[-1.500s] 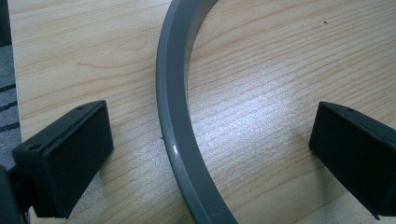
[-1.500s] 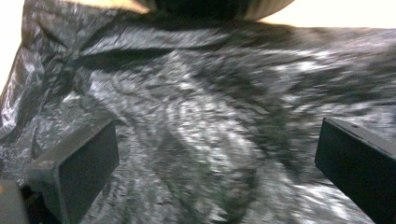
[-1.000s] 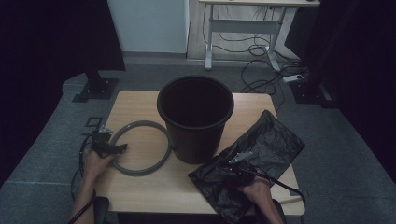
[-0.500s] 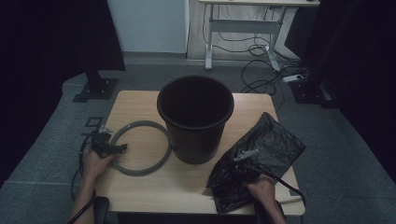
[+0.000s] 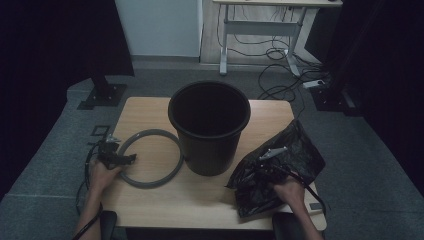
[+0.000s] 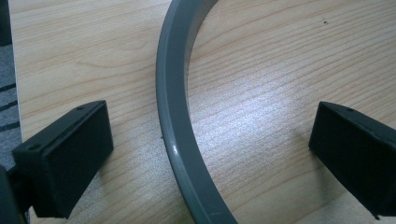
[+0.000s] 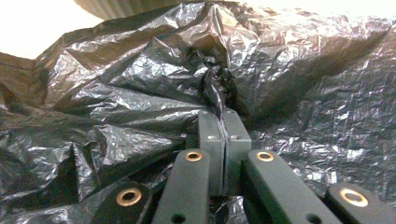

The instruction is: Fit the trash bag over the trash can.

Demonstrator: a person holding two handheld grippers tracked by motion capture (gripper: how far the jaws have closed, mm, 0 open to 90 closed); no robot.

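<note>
Wooden table (image 5: 200, 200) sits in a dim room. Near the front edge, the right gripper (image 7: 223, 116) is pinched tight on a crinkly black bag (image 5: 280, 170) at the table's right. At the left, the left gripper (image 5: 117, 159) has wide jaws around a grey ring (image 6: 180, 140), not touching. Farther back stands a black bucket (image 5: 209, 125).

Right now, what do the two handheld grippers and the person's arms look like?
Both are black. The left gripper has two blocky rectangular pads. The right gripper has slim grey fingertips on black linkage arms with brass-coloured pivot pins. A dark cable trails from each. Forearms are bare; no sleeves visible.
</note>
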